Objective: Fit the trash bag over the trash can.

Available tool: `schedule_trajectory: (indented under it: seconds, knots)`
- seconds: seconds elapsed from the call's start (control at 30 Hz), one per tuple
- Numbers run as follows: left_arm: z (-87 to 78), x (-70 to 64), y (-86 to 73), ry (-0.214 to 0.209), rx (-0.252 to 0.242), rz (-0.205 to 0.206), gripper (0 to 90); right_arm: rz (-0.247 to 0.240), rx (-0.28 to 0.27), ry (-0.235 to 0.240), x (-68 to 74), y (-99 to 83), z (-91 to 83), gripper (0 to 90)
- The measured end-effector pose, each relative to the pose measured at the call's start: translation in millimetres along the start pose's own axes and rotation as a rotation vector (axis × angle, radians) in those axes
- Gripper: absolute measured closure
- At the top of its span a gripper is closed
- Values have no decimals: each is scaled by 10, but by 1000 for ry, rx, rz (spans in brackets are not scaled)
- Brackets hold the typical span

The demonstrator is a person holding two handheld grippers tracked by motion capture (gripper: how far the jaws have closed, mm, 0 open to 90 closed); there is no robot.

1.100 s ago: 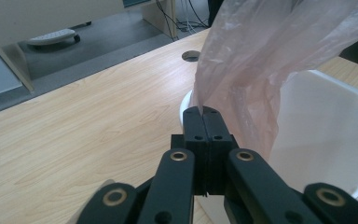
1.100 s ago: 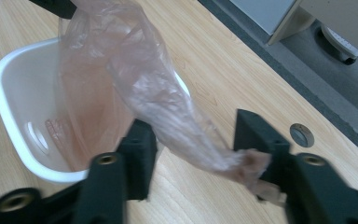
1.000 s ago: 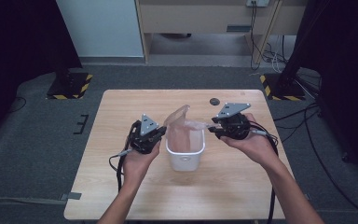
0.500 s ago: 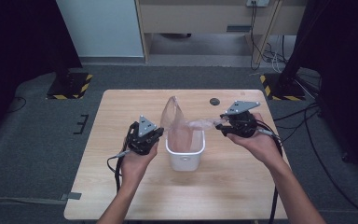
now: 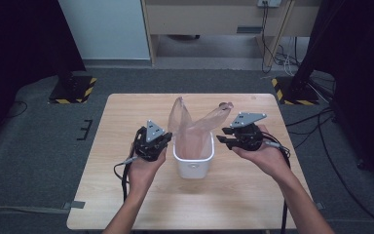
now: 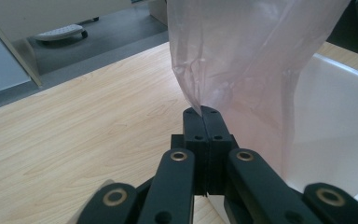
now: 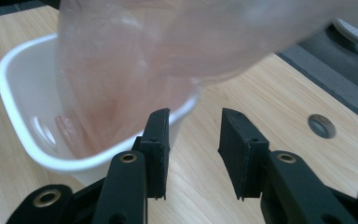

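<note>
A white plastic bin (image 5: 193, 165) stands at the middle of the wooden table. A thin, clear pinkish plastic bag (image 5: 191, 126) sits in it, its two upper flaps sticking up above the rim. My left gripper (image 5: 164, 142) is at the bin's left side, shut on the bag's edge (image 6: 193, 100). My right gripper (image 5: 222, 140) hovers at the bin's right side, open, with nothing between its fingers (image 7: 158, 140). The bag (image 7: 168, 51) hangs just in front of it, over the bin (image 7: 23, 135).
A small round hole (image 7: 321, 125) is set in the tabletop (image 5: 126, 126) at the far right. Cables trail from both grippers over the table's near edge. Dark stands with striped bases (image 5: 73, 90) flank the table on the floor.
The right gripper has let go of the bag's right flap and opened. The bag's flaps now stand up higher from the bin. The left gripper keeps its hold.
</note>
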State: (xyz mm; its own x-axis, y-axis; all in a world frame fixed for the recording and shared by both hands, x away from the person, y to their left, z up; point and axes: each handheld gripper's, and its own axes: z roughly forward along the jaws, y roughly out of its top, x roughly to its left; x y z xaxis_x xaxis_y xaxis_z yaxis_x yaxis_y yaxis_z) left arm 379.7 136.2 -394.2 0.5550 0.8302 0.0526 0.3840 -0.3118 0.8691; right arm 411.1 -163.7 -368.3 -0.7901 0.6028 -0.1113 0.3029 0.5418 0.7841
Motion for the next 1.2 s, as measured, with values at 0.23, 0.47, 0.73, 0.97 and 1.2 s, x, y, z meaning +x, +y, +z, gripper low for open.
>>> schedule_trajectory:
  seconds: [0.23, 0.47, 0.73, 0.97, 1.2]
  knots:
    - [-21, -3, -26, -1, -1, 15, 900, 21, -25, 16, 13, 54, 174, 613]
    - [-44, -1, -15, -13, -14, 15, 900, 41, -81, 54, 52, 102, 238, 571]
    - [-63, 8, -29, -16, -14, 24, 900, 104, -116, 48, 38, 154, 388, 566]
    - [-93, 16, -57, -20, -18, 23, 900, 136, -146, 57, 30, 202, 455, 881]
    - [-121, 36, -74, -7, -64, 24, 839, 95, -140, 85, 113, 215, 450, 900]
